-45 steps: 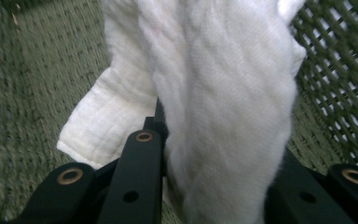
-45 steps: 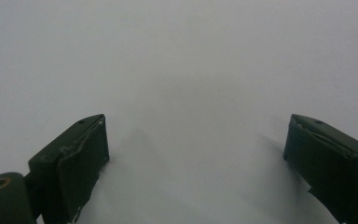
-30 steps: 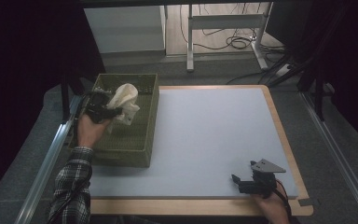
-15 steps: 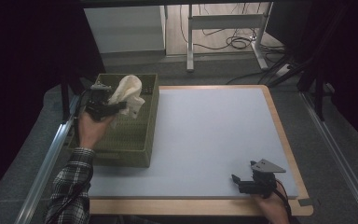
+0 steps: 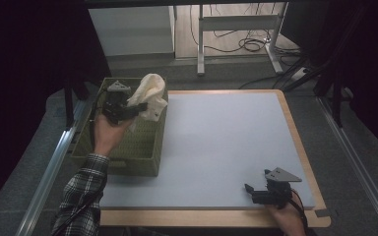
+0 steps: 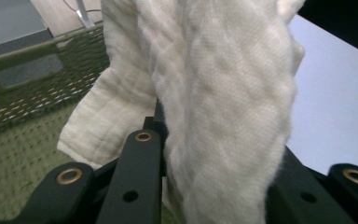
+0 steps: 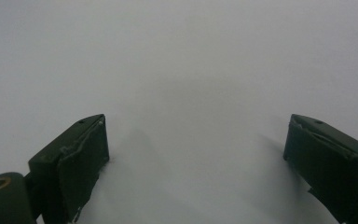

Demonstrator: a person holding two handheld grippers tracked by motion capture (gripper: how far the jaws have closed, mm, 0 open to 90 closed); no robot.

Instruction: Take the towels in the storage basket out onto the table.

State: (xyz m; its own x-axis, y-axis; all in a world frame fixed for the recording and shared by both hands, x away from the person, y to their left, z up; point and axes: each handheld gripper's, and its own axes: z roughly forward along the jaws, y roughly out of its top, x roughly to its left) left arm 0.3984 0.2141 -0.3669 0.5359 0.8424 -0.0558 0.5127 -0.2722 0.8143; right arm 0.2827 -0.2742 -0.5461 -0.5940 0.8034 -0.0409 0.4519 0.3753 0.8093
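Note:
A cream woven cloth [image 5: 151, 95] hangs bunched above the right side of the green woven basket [image 5: 128, 152], and my left gripper [image 5: 139, 106] is shut on it. In the left gripper view the cloth [image 6: 223, 93] drapes over the black jaws of my left gripper [image 6: 214, 154] and hides the right one, with the basket wall [image 6: 37, 60] behind. My right gripper [image 5: 249, 190] rests near the table's front right corner. In the right gripper view my right gripper [image 7: 196, 154] stands open, with only pale mat between its pads [image 7: 81, 161].
The basket sits at the left edge of a pale grey mat [image 5: 226, 142] framed by a wooden table border [image 5: 295, 123]. Metal rails [image 5: 54, 162] run along both sides. Desk legs and cables [image 5: 246, 44] lie on the floor behind the table.
My left hand has lifted the cloth higher and carried it to the right, toward the basket's right rim. The right gripper has stayed put.

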